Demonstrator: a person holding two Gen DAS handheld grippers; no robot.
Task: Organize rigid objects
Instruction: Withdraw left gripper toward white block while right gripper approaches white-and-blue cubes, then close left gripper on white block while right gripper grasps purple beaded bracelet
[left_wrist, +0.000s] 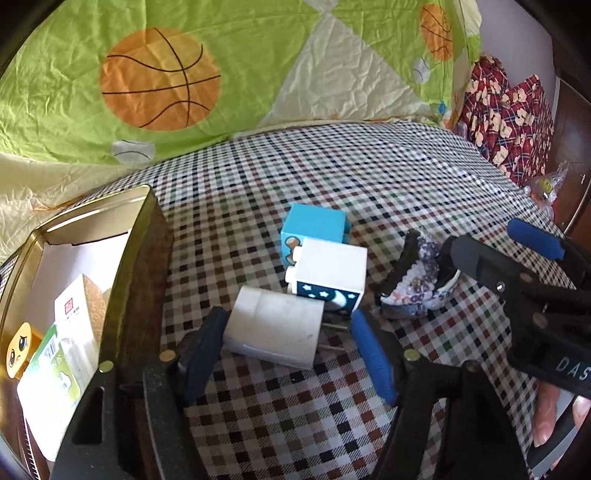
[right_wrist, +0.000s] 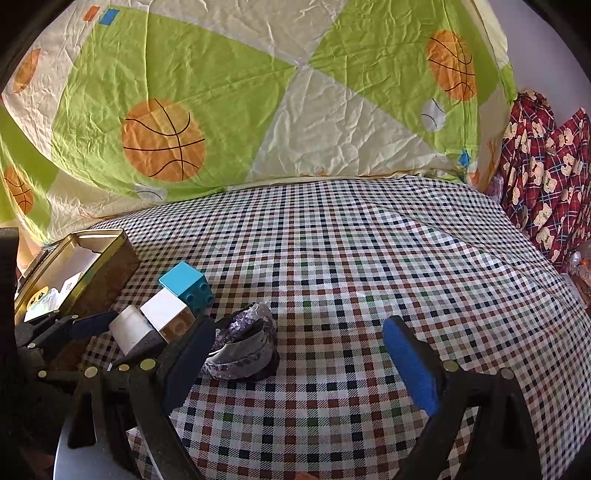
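Charger plug (left_wrist: 275, 328), a smooth white rounded block with two metal prongs, lies on the checked cloth (left_wrist: 369, 177) between the foam-padded jaws of the left gripper (left_wrist: 291, 347), which seem not quite to press it. Behind it sit a white block (left_wrist: 328, 273) and a blue studded block (left_wrist: 317, 225); a rectangular tin (left_wrist: 136, 236) stands alongside. The right gripper (right_wrist: 306, 354) gapes empty near a floral fabric band (right_wrist: 243, 347).
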